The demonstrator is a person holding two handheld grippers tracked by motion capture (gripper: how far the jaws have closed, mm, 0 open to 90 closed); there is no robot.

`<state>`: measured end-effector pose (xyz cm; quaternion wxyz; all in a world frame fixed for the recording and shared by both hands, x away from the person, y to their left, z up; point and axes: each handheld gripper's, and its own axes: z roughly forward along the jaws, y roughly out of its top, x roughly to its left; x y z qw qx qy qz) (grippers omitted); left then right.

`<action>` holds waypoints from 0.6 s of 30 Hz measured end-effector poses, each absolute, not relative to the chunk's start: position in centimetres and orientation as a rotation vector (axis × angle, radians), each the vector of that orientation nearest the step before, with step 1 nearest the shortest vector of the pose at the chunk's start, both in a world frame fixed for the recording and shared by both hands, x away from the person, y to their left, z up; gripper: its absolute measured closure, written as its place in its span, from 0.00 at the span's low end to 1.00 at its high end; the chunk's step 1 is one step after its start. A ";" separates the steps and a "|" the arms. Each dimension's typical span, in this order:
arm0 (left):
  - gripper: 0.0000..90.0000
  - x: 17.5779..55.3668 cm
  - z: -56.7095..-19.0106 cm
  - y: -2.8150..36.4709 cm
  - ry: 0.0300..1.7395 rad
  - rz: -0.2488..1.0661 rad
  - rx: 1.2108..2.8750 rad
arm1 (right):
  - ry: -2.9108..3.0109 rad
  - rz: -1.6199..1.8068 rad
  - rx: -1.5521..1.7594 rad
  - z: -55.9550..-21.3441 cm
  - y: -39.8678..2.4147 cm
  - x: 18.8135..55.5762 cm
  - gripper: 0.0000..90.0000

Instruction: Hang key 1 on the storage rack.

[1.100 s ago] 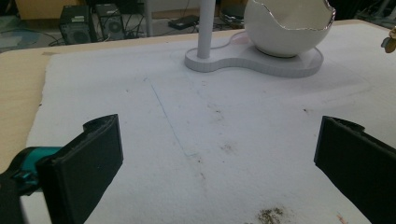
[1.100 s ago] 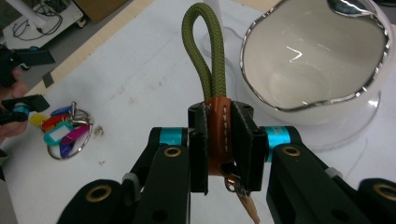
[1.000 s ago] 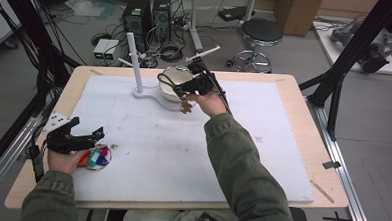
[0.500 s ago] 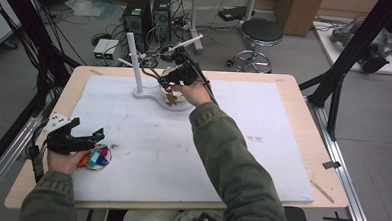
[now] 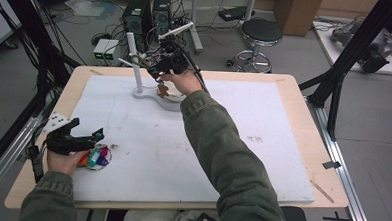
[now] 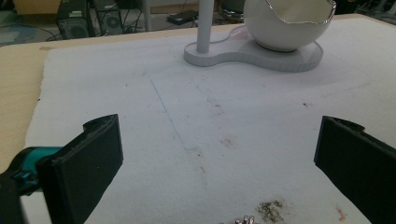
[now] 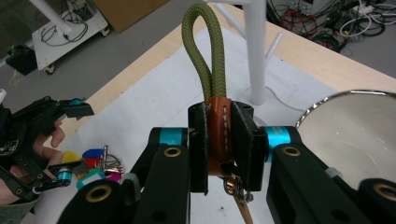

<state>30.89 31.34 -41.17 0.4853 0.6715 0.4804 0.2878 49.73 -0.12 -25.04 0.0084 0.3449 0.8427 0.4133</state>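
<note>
Olive-green sleeves (image 5: pixel 222 141), black fingers (image 7: pixel 198 140)

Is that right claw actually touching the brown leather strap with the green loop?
Touching. In the right gripper view, the right claw has both jaws pressed against the leather strap, with no gap on either side.

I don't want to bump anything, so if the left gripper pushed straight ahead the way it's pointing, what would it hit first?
Probably the flat white stand base carrying the white bowl and white post. Until there the open left gripper faces bare white mat; depth is hard to judge.
</note>
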 end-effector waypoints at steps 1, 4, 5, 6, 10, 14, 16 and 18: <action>0.02 30.9 -41.2 31.4 1.169 0.700 1.633 | 2.635 1.282 1.076 -24.9 0.1 49.8 0.86; 0.02 30.9 -41.2 31.4 1.170 0.700 1.633 | 2.638 1.287 1.071 -24.7 0.5 50.2 0.86; 0.02 30.9 -41.2 31.4 1.170 0.698 1.633 | 2.633 1.289 1.072 -24.5 0.7 50.3 0.86; 0.02 30.9 -41.2 31.3 1.172 0.698 1.626 | 2.631 1.294 1.070 -24.3 0.9 50.4 0.86; 0.02 31.0 -41.2 31.3 1.169 0.694 1.634 | 2.640 1.289 1.048 -23.9 1.7 50.6 0.86; 0.02 31.0 -41.3 31.2 1.168 0.688 1.638 | 2.648 1.287 1.045 -24.1 2.3 51.1 0.86; 0.02 31.0 -41.3 31.2 1.167 0.686 1.639 | 2.644 1.286 1.057 -24.4 2.5 51.4 0.86; 0.02 31.0 -41.3 31.2 1.168 0.685 1.640 | 2.643 1.274 1.065 -24.8 2.6 51.7 0.86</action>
